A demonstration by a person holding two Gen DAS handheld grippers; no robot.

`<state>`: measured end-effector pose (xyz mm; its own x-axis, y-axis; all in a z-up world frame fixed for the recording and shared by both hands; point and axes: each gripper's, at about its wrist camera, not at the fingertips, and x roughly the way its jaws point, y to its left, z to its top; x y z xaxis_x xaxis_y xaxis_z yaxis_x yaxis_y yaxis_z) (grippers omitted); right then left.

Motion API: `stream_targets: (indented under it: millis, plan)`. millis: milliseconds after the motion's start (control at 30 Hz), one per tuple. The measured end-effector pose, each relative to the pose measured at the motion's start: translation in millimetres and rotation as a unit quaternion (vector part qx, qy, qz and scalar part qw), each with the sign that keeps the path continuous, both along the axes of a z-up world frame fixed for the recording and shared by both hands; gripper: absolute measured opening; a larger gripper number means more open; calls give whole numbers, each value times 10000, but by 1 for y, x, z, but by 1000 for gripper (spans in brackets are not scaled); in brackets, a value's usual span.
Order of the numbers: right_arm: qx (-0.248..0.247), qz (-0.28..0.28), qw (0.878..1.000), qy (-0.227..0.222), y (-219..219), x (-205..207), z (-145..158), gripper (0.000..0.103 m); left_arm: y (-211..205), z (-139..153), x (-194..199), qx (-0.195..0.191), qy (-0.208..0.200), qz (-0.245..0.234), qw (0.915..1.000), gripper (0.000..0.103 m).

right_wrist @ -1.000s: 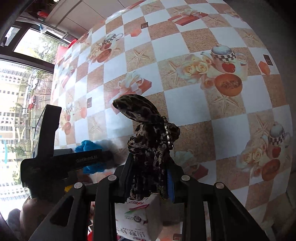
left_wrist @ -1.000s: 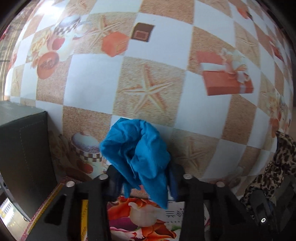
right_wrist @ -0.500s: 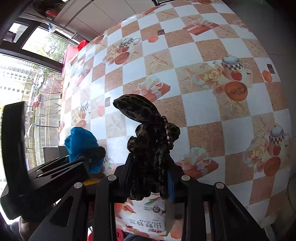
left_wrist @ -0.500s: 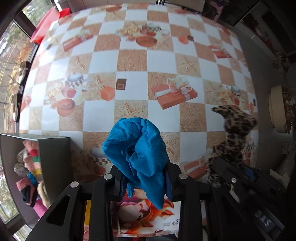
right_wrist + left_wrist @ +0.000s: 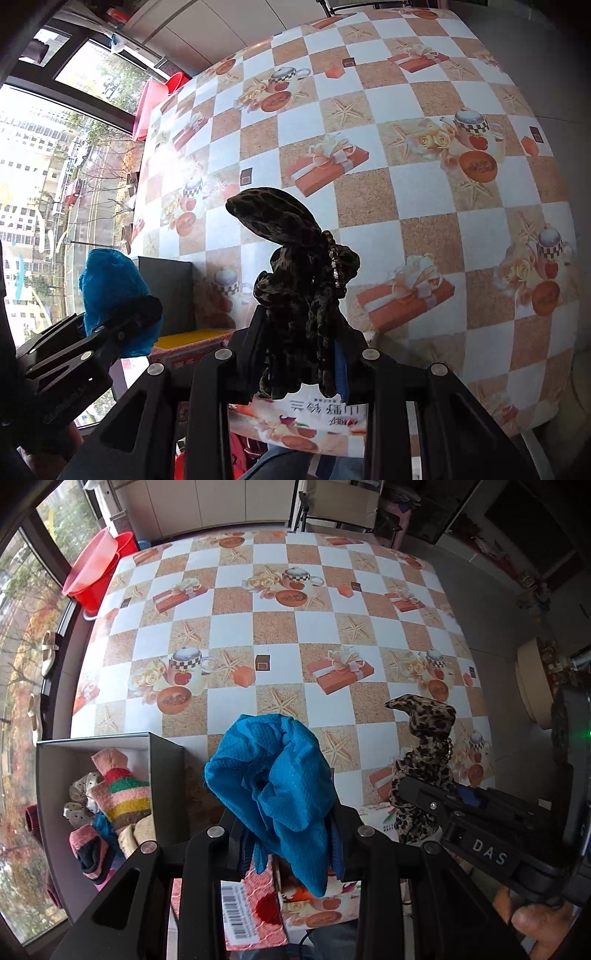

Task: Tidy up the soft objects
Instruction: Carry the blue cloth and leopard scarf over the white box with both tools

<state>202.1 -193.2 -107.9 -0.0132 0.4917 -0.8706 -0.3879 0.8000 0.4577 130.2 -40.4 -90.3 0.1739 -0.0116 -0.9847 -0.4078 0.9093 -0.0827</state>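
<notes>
My left gripper (image 5: pixel 291 834) is shut on a crumpled blue cloth (image 5: pixel 277 775), held high above the checkered table (image 5: pixel 236 627). My right gripper (image 5: pixel 301 354) is shut on a leopard-print scrunchie (image 5: pixel 299 273), also lifted off the table. In the left wrist view that scrunchie (image 5: pixel 424 768) hangs to the right, and in the right wrist view the blue cloth (image 5: pixel 110 291) shows at the left. A dark open box (image 5: pixel 162 771) at the lower left holds several soft items, among them a striped knitted piece (image 5: pixel 122 797).
A printed tissue pack (image 5: pixel 255 915) lies at the near table edge under my left gripper. Red basins (image 5: pixel 96 568) stand on the floor beyond the table's far left. A round beige stool (image 5: pixel 532 683) is off the right side. A window runs along the left.
The left gripper has risen well above the table with the blue cloth, bringing the box's inside into view. The right gripper has lifted a little with the scrunchie.
</notes>
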Motion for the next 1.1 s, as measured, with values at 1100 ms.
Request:
stream_targets:
  millis: [1100]
  plan:
    - [-657, -170, 9975, -198, -5, -138, 34, 32, 7, 46, -133, -209, -235, -1072, 9937, 35]
